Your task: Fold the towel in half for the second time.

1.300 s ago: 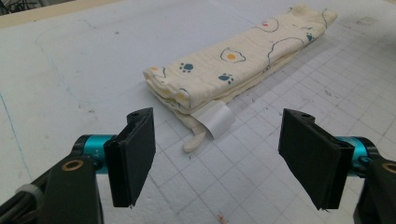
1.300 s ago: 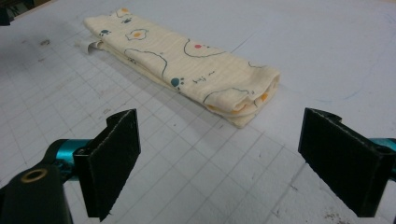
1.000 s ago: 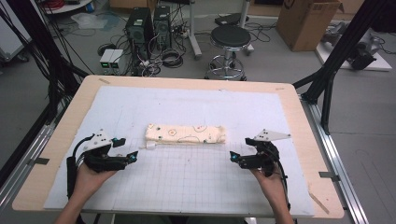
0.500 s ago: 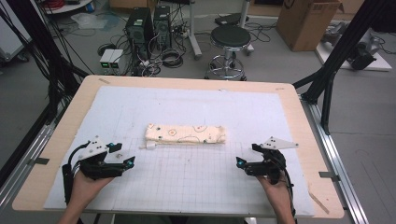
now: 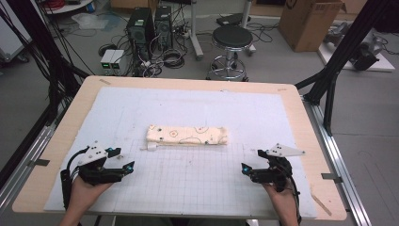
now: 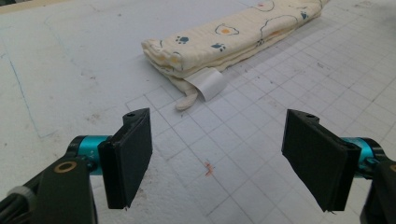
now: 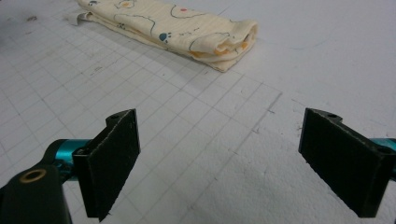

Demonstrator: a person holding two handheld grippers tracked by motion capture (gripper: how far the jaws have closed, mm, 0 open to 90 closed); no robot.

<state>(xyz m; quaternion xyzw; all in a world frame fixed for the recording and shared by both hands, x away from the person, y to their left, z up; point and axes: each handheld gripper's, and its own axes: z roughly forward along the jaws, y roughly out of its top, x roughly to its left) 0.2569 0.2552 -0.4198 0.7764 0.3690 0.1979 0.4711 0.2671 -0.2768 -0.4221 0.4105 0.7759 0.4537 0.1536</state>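
The folded cloth (image 5: 187,135) is lying mid-worktop (image 5: 56,141), folded into a long strip. The left gripper (image 5: 118,161) and right gripper (image 5: 249,165) are sitting near-left and near-right, fingers apart, likely clearing it.

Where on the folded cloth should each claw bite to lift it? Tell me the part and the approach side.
Take the folded cloth at its two short ends. It lies as a long flat roll across the mat, so the left claw would likely best come in from the near left at the end with the white tag, and the right claw from the near right at the rounded fold end, jaws above and below the layers.
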